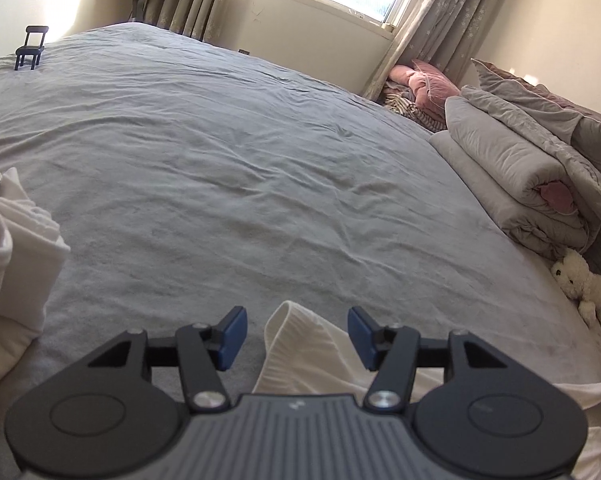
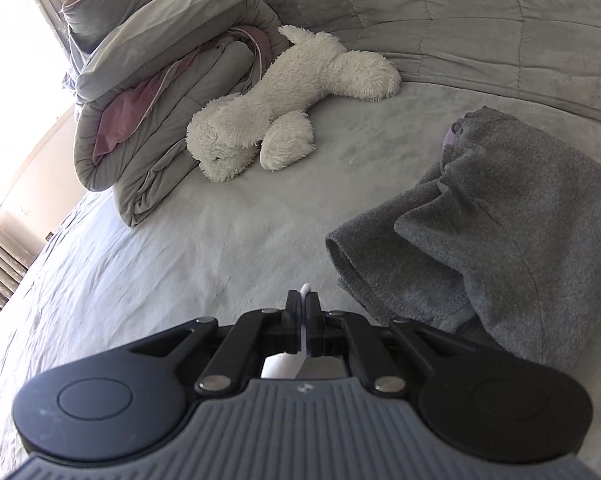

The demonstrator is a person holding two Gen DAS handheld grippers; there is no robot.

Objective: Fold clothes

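Observation:
A white garment [image 1: 300, 348] lies on the grey bed [image 1: 228, 152], and a ribbed cuff of it sticks up between my left fingers. My left gripper [image 1: 297, 334] is open, its blue pads on either side of the cuff, apart from it. My right gripper [image 2: 304, 308] is shut on a thin edge of the white garment [image 2: 305, 290], just above the bed [image 2: 148, 264]. More white cloth [image 1: 16, 256] is piled at the left edge of the left wrist view. A crumpled dark grey garment [image 2: 500, 240] lies to the right of my right gripper.
Folded grey and pink quilts with pillows [image 1: 528, 172] are stacked at the bed's right side, also in the right wrist view [image 2: 156, 92]. A white plush toy [image 2: 284, 108] lies next to them. A small black chair-shaped stand [image 1: 30, 48] sits far left. Curtains and a window are behind.

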